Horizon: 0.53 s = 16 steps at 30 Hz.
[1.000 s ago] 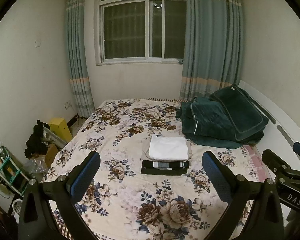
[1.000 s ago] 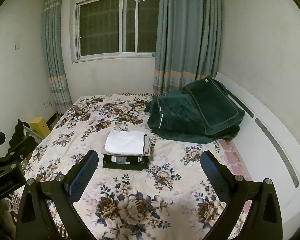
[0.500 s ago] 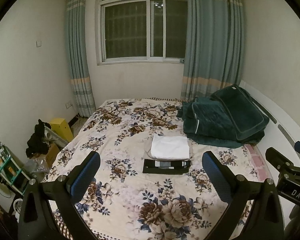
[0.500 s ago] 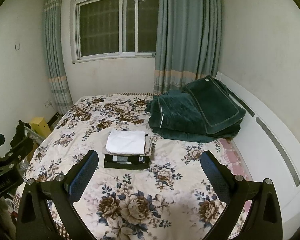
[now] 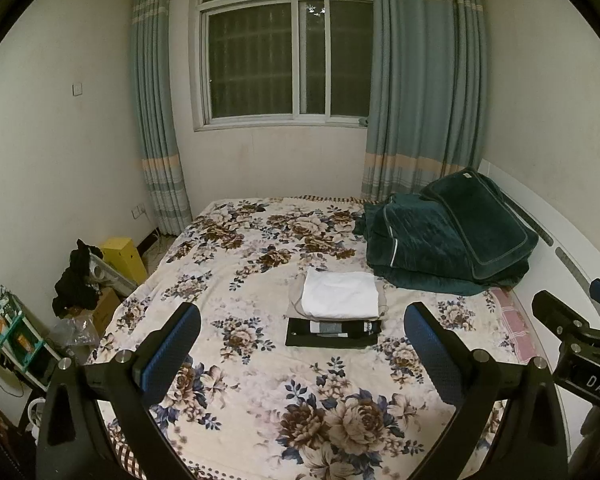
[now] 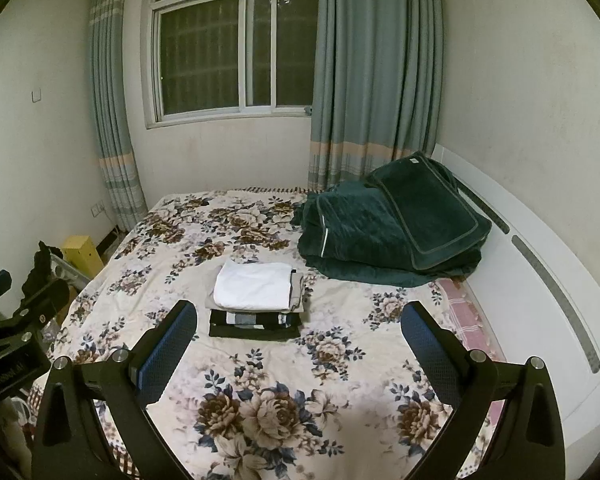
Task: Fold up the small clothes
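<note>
A folded white garment (image 5: 340,294) lies on a folded beige one in the middle of the floral bed (image 5: 260,264). A folded black garment with grey stripes (image 5: 332,332) lies just in front of them. The same stacks show in the right wrist view: white (image 6: 254,286), black (image 6: 254,324). My left gripper (image 5: 300,352) is open and empty, held well above the bed's near part. My right gripper (image 6: 298,350) is open and empty too, beside it; it also shows at the right edge of the left wrist view (image 5: 572,332).
A dark green quilt and pillow (image 5: 448,240) are piled at the bed's back right against a white headboard (image 6: 540,280). Left of the bed stand a yellow box (image 5: 124,256), dark clothing on boxes (image 5: 74,280) and a small shelf (image 5: 12,332). Window and curtains behind.
Both grippers have drifted slightly back and to the left; the folded stacks have not moved. Both stay open.
</note>
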{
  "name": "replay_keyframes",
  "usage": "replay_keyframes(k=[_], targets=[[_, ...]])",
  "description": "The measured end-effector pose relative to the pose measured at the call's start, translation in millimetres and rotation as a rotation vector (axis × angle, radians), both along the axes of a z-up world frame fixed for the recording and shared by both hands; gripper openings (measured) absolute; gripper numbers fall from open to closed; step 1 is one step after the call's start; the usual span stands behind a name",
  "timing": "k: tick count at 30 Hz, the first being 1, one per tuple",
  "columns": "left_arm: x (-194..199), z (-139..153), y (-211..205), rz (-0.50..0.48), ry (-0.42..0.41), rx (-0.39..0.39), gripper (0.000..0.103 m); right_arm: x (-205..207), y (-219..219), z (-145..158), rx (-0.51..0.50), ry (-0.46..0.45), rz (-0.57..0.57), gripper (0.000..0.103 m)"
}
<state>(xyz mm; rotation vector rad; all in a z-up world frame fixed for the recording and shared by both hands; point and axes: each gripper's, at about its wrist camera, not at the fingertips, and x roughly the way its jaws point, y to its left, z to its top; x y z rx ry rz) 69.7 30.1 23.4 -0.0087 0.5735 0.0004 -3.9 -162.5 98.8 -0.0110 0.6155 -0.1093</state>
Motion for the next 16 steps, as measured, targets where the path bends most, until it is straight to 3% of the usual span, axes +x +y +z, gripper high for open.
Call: replay_keyframes(k=[16], targets=[[-2.8,1.4,5.6,0.004,-0.004,-0.002,0.103,-6.5,5.1,-0.7,0.004,-0.003,-0.011,0.103]])
